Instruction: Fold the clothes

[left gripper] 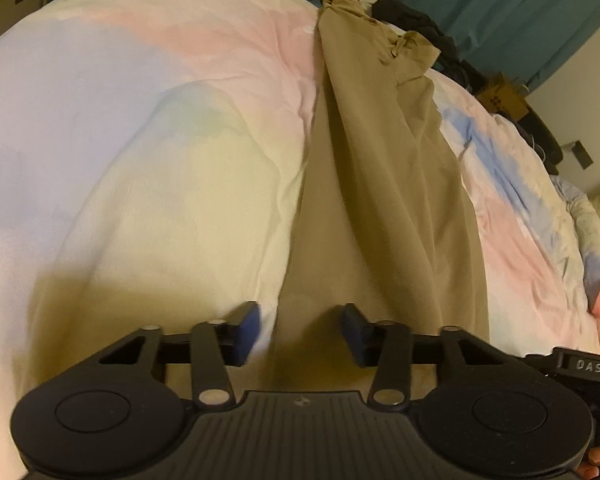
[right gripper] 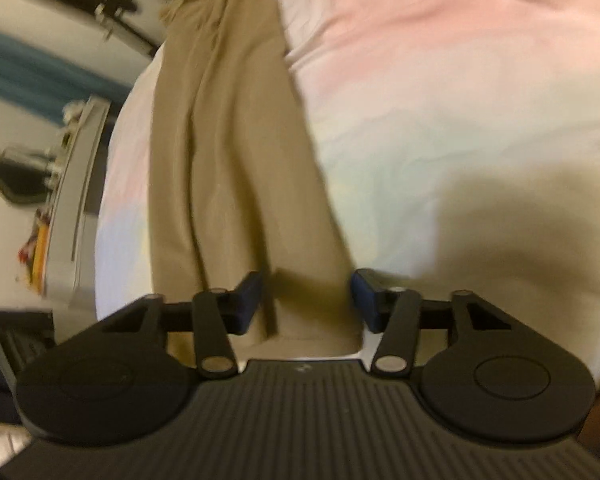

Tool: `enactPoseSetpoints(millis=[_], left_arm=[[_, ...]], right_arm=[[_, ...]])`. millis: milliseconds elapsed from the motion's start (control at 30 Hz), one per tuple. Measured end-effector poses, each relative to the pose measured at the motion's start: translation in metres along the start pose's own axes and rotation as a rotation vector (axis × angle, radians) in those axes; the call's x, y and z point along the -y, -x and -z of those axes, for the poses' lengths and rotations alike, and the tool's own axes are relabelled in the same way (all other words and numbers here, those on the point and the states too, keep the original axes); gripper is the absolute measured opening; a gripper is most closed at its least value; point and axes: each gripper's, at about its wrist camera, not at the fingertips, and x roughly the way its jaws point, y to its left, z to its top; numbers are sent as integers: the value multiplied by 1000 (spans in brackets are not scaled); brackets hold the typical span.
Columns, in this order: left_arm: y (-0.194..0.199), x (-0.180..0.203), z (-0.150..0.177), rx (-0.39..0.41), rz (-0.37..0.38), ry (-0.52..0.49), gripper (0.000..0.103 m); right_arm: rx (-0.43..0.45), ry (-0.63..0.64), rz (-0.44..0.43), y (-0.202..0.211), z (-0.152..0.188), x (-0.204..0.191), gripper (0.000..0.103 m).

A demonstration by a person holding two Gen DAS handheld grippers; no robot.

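A pair of khaki trousers (left gripper: 380,200) lies stretched out lengthwise on a pastel bedspread (left gripper: 160,140). Its bunched far end is at the top of the left wrist view. My left gripper (left gripper: 300,330) is open, its blue pads either side of the trousers' near end, just above the cloth. In the right wrist view the same trousers (right gripper: 236,160) run away from me. My right gripper (right gripper: 307,300) is open over the hem edge, with the cloth between its pads (right gripper: 250,300).
A pile of dark and coloured clothes (left gripper: 412,16) lies at the far end of the bed. A light blue garment (left gripper: 588,216) hangs off the right edge. A grey shelf unit (right gripper: 76,200) stands beside the bed. Teal curtains (left gripper: 500,0) are behind.
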Motion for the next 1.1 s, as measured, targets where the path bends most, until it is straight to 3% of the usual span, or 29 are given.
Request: enactPoseSetpoints(millis=[33,67,133,167,367,533,767,800,900,1100], left_arm=[[2,-3,2,-5,8,6,27],[4,-5,3,-5,13,16,17],[6,-9,3,6,17,49,9],[9,-13,3,18,19,71,4],[32,-34,7,80,82,199,3],[30,-43,10,63,102,271,4],[16,-58,11,5,124,355,23],[14,-58,11,-2,130,359,30],[9,-58,12,-24,150,371,39],[-1,-58,14,-69,190,397,41]], right_arm=[[-4,19,-1,0,1,-3,22],[-5,38,0,0,3,-5,16],[15,72,-4,4,5,-10,8],[28,83,-5,7,6,-12,8],[147,68,-27,37,10,-13,7],[142,4,-10,36,9,-3,8],[83,-96,43,23,8,10,12],[79,-98,40,22,8,10,15],[79,-92,35,21,11,9,50],[62,-105,29,17,13,11,52]])
